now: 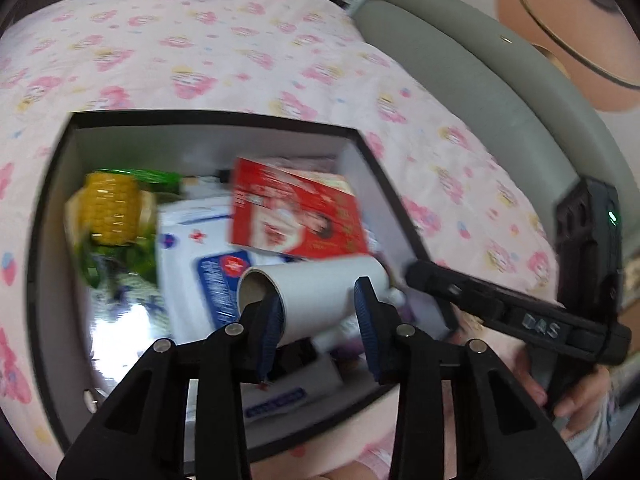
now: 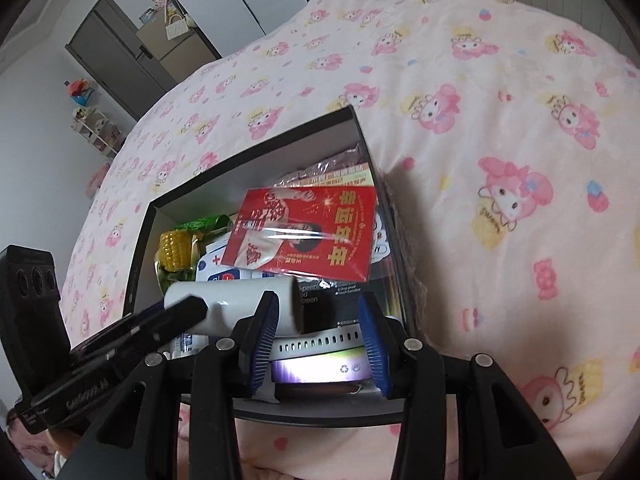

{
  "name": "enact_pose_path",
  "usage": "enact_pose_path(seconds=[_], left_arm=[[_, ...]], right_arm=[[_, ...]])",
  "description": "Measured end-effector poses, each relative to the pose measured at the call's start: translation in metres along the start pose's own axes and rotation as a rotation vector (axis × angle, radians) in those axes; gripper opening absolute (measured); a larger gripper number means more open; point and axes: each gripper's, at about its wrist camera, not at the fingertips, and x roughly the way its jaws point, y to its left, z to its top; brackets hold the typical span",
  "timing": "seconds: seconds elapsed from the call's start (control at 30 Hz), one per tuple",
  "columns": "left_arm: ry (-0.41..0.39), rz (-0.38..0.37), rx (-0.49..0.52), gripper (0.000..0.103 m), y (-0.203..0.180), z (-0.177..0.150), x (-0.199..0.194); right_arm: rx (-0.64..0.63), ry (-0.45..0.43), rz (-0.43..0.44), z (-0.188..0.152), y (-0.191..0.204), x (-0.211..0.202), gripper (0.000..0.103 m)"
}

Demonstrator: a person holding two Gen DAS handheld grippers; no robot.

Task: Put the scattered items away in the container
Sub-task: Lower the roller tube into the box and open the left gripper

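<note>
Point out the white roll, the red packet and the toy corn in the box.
white roll (image 1: 320,292), left wrist view, on its white side wall.
red packet (image 2: 304,236), right wrist view, on its glossy red front.
toy corn (image 1: 110,210), left wrist view, on its yellow kernels.

The left claw (image 1: 320,320) angles downward, its blue pads (image 1: 366,312) set either side of a white roll (image 1: 316,292), the left pad touching it. The right claw (image 2: 320,340) also tilts down, partly open and holding nothing. A hand (image 1: 560,384) grips its handle.
</note>
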Motion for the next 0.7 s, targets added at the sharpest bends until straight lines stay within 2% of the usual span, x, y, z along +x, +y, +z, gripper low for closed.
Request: enact_pose_path(seconds=[0.13, 0.23, 0.37, 0.47, 0.6, 0.7], left_arm=[[-0.01, 0.053, 0.074, 0.037, -0.011, 0.0, -0.011], [-0.001, 0.052, 0.086, 0.041, -0.009, 0.001, -0.012], [0.022, 0.06, 0.099, 0.042, -0.01, 0.002, -0.003], [0.04, 0.054, 0.12, 0.042, -0.016, -0.003, 0.002], [0.043, 0.075, 0.155, 0.042, -0.023, -0.008, 0.006], [0.032, 0.061, 0.146, 0.042, -0.023, -0.006, 0.002]], right_arm=[[-0.033, -0.032, -0.037, 0.001, 0.005, -0.007, 0.038], [-0.082, -0.05, -0.072, 0.002, 0.01, -0.007, 0.038], [-0.113, -0.015, -0.046, 0.001, 0.017, 0.003, 0.038], [-0.135, -0.02, -0.057, 0.002, 0.023, 0.008, 0.038], [-0.165, -0.062, 0.013, 0.006, 0.036, 0.001, 0.038], [-0.202, -0.061, 0.052, 0.005, 0.044, 0.002, 0.038]])
